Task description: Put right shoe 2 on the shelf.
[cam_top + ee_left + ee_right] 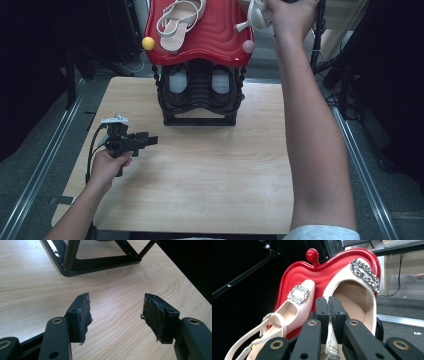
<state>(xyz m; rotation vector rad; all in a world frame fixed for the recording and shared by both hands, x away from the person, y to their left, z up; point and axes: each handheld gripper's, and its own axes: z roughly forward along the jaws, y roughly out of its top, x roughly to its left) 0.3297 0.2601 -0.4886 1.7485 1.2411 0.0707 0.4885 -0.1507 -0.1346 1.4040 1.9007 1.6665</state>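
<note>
- Right gripper view showed the right gripper clenched on the heel edge of a cream slingback shoe with a jewelled buckle, held over the far right of the red lip-shaped rack top.
- That thin pinch could have slipped, dropping the shoe onto the bench.
- Its mate lay at the far left of the top; a careless swing might have knocked it off.
- Left gripper, released, rested near the bench's left side, too distant to catch anything.
</note>
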